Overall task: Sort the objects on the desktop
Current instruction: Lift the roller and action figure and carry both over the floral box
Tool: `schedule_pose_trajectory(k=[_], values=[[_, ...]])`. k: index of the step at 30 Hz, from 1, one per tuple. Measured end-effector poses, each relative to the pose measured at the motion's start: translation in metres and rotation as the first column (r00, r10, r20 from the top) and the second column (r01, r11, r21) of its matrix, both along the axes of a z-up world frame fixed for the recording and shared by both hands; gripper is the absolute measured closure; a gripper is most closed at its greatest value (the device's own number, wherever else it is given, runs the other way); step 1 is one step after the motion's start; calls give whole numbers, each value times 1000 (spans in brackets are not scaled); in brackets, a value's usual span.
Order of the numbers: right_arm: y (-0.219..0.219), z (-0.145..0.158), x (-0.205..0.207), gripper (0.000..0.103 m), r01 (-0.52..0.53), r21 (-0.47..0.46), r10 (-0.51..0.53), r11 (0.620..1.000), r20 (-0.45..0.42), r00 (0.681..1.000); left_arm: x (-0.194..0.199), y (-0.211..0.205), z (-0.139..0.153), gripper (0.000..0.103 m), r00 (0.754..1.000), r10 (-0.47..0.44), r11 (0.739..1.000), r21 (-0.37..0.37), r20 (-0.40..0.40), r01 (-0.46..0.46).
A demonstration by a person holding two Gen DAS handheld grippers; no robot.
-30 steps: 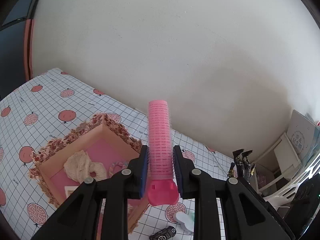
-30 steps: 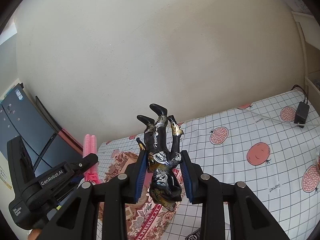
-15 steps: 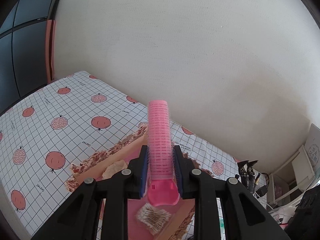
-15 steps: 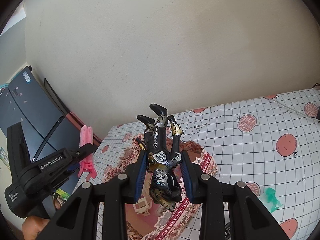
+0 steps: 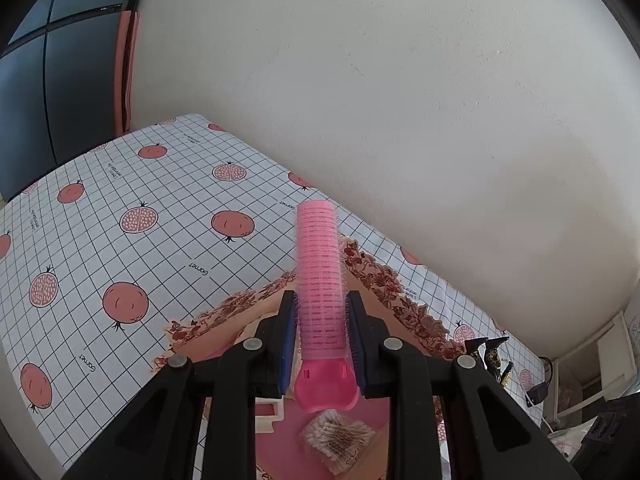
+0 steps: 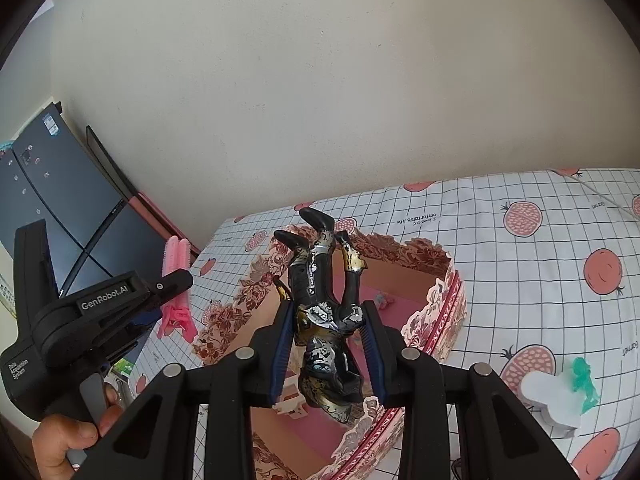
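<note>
My left gripper is shut on a pink hair roller clip and holds it above the floral storage box, whose pink floor holds a pack of cotton swabs. My right gripper is shut on a black and gold action figure, held head down over the same box. The left gripper with the pink clip shows at the left of the right wrist view. The figure's boots show at the right of the left wrist view.
The table carries a white grid cloth with pomegranate prints. A small green figure and a white block lie right of the box. A wall stands behind the table. Dark panels stand at the left.
Both grippers have moved in over the floral box, each keeping its load. The box now lies directly below both, and the cotton swab pack has come into the left view.
</note>
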State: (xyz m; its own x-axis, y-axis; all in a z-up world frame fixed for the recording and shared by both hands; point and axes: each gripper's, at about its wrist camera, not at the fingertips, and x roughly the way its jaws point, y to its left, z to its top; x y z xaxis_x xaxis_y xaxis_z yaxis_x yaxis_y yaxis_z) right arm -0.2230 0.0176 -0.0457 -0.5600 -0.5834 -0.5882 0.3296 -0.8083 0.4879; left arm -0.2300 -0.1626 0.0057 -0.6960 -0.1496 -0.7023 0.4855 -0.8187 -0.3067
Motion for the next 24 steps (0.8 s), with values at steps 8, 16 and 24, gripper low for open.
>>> schedule_pose_trajectory(k=[8, 16, 24], values=[[-16, -23, -8, 67, -21, 25, 20, 999, 43, 999, -9, -8, -26, 78, 998, 19, 998, 50, 56, -21], [-22, -39, -15, 67, -26, 43, 23, 999, 74, 997, -20, -13, -60, 78, 993, 25, 991, 128, 116, -40], [-30, -43, -16, 67, -40, 61, 35, 997, 80, 996, -25, -14, -82, 78, 987, 22, 982, 183, 160, -51]])
